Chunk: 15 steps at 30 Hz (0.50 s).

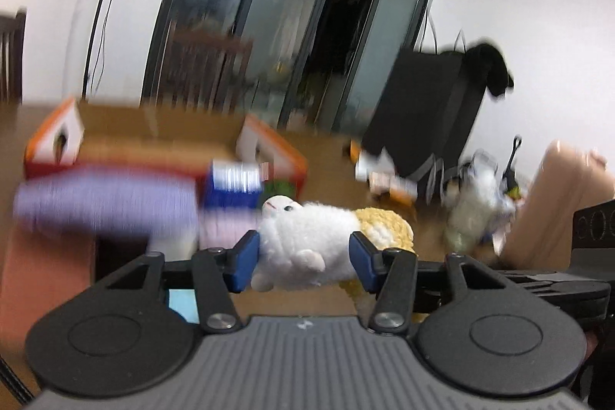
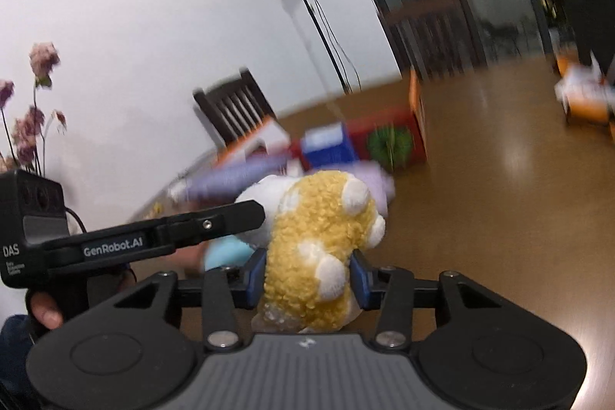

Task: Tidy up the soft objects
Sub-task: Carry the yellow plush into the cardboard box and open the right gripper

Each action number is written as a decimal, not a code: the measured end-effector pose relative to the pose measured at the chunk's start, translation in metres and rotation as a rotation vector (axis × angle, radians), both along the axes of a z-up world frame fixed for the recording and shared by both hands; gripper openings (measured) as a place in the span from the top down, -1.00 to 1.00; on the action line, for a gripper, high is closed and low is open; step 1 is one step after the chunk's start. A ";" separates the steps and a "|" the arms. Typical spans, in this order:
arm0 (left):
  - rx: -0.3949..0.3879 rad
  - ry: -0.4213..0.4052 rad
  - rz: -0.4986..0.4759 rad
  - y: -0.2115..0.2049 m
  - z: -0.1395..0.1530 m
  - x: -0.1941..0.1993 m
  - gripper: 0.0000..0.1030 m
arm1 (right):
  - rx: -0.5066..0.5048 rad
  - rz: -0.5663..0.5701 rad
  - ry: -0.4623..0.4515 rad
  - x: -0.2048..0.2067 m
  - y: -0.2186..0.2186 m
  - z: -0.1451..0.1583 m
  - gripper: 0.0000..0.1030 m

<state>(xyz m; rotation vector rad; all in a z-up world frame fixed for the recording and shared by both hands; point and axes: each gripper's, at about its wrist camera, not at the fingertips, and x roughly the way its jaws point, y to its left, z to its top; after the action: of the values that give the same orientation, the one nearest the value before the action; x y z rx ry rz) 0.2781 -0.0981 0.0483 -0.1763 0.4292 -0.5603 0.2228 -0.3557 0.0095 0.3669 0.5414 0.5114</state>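
My left gripper [image 1: 304, 258] is shut on a white plush lamb [image 1: 303, 244], held above the brown table. Just right of it is a yellow curly plush toy [image 1: 388, 227]. My right gripper [image 2: 307, 275] is shut on that yellow plush toy [image 2: 319, 241], also held up. In the right wrist view the white lamb [image 2: 265, 202] shows behind the yellow toy, with the left gripper's black body [image 2: 173, 229] reaching in from the left. An open cardboard box [image 1: 153, 137] with orange flaps stands behind on the table; it also shows in the right wrist view [image 2: 384, 133].
A purple soft object [image 1: 103, 198] and a blue-and-white pack [image 1: 234, 187] lie blurred before the box. A green item [image 2: 390, 141] sits by the box. A black bag [image 1: 430, 110], small packets [image 1: 384, 175] and a white plush [image 1: 476, 206] are at the right. Wooden chairs stand behind.
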 end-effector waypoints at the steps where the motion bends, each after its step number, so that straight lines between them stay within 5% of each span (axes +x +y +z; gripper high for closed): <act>1: -0.006 -0.014 0.005 0.000 0.011 0.012 0.01 | 0.006 0.001 -0.018 0.010 -0.002 0.007 0.15; 8: -0.001 -0.065 -0.019 0.002 0.073 0.137 -0.10 | -0.029 0.052 -0.085 0.139 -0.004 0.068 0.16; 11: -0.015 0.013 -0.020 0.001 0.070 0.208 -0.09 | -0.021 0.060 0.002 0.217 -0.008 0.069 0.17; 15: 0.064 0.126 0.010 -0.013 0.041 0.287 -0.09 | -0.045 0.059 0.150 0.306 0.000 0.050 0.18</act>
<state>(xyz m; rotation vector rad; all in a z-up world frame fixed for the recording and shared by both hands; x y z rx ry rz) 0.5654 -0.1108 0.0897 -0.1526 0.5681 -0.5266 0.5293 -0.3553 0.0596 0.3490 0.7090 0.5305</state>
